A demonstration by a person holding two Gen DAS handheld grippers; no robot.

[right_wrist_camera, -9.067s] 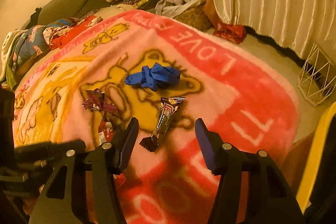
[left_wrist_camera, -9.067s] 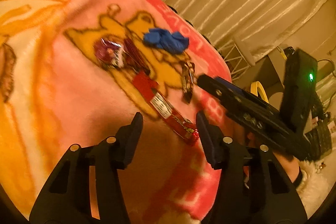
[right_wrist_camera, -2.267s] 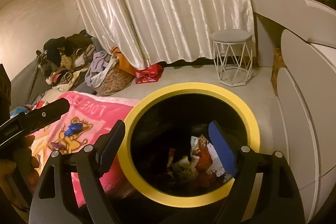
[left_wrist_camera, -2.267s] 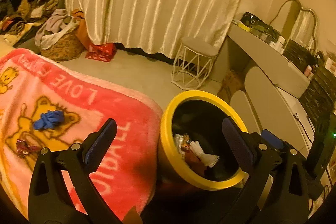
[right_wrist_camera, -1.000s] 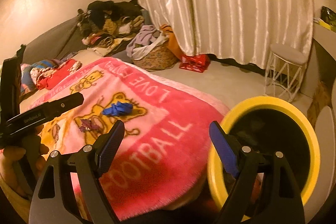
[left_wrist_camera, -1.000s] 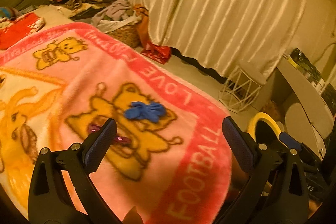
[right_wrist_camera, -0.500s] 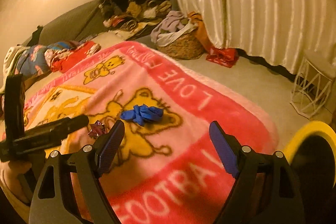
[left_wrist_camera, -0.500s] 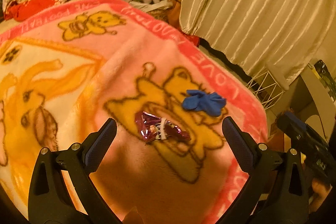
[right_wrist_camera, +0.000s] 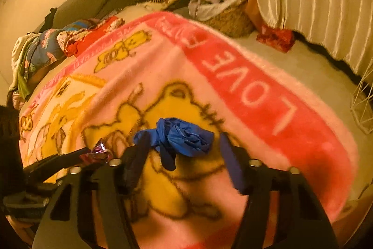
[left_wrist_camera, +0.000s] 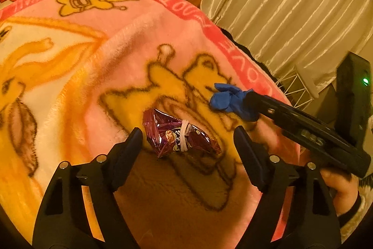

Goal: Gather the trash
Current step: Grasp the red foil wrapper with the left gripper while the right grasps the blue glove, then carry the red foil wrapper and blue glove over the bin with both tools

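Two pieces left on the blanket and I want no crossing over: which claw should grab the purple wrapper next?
Left. The open left claw already brackets the purple wrapper, while the open right claw is lined up on the blue glove instead.

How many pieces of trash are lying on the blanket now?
2. A purple wrapper lies between the open fingers of the left gripper. A blue glove lies between the open fingers of the right gripper. More may be hidden outside the views.
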